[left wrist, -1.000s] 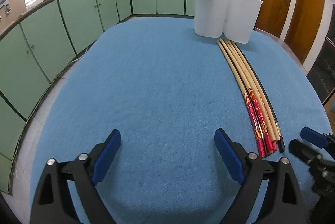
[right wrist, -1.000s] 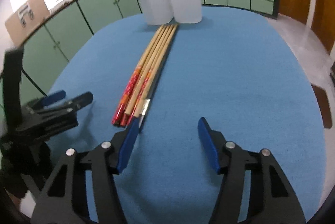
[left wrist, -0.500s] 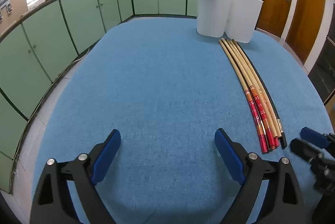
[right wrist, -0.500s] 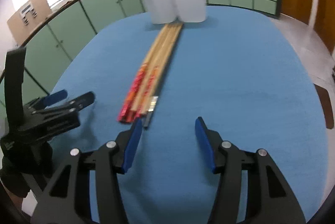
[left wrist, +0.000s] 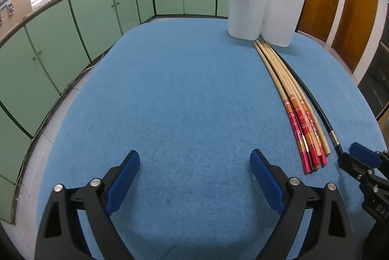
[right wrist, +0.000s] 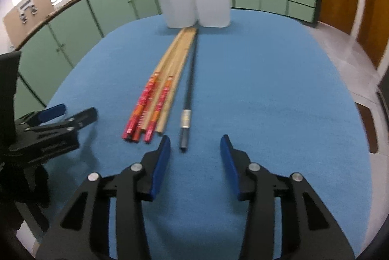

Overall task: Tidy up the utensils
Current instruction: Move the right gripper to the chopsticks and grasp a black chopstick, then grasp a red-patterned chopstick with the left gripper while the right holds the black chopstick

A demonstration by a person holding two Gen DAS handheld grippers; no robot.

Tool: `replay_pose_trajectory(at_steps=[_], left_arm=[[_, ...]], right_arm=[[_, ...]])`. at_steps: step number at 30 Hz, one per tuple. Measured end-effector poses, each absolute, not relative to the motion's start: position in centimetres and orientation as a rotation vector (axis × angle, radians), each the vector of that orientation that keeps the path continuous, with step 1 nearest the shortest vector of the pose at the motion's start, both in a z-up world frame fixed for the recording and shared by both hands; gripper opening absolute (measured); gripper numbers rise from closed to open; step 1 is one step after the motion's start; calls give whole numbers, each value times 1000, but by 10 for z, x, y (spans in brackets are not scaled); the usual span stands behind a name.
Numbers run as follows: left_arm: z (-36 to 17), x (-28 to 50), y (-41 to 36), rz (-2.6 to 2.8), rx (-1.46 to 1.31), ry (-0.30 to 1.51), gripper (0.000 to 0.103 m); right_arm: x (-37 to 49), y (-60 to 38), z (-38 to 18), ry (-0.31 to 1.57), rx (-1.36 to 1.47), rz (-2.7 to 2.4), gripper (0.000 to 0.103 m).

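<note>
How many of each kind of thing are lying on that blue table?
Wooden chopsticks: 4, as far as the tight bundle shows
Black chopstick: 1
White containers: 2
Total: 7

Blue-covered table (left wrist: pixel 175 94) with utensils and a holder.
A white two-compartment holder (left wrist: pixel 263 14) stands at the far edge; from its base a bundle of wooden chopsticks (left wrist: pixel 289 99) runs toward the camera, a black chopstick (right wrist: pixel 189 87) just beside them.
</note>
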State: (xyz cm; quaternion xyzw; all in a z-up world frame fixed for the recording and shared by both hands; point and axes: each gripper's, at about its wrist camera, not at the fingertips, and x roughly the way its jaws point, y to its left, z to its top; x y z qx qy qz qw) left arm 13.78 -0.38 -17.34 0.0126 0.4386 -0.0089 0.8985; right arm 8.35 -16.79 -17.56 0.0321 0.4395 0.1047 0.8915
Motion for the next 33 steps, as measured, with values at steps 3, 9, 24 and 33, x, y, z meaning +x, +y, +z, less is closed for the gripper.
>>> replay_pose_trajectory(at_steps=[3,9,24,33], left_arm=[[-174,137,-7,-27,29,909,90],[-173,134,-18,-68,47,905,90],[-178,131,-58,-183,115,925,92],[-173,134,-27,-50,50,916,91]], right_arm=[[86,-166,-176,909,68,216,15],[83,-173,-176,901,98,214,6],[79,-199,-177,895,137,138,6],[79,-197,-178,899,137,146,8]])
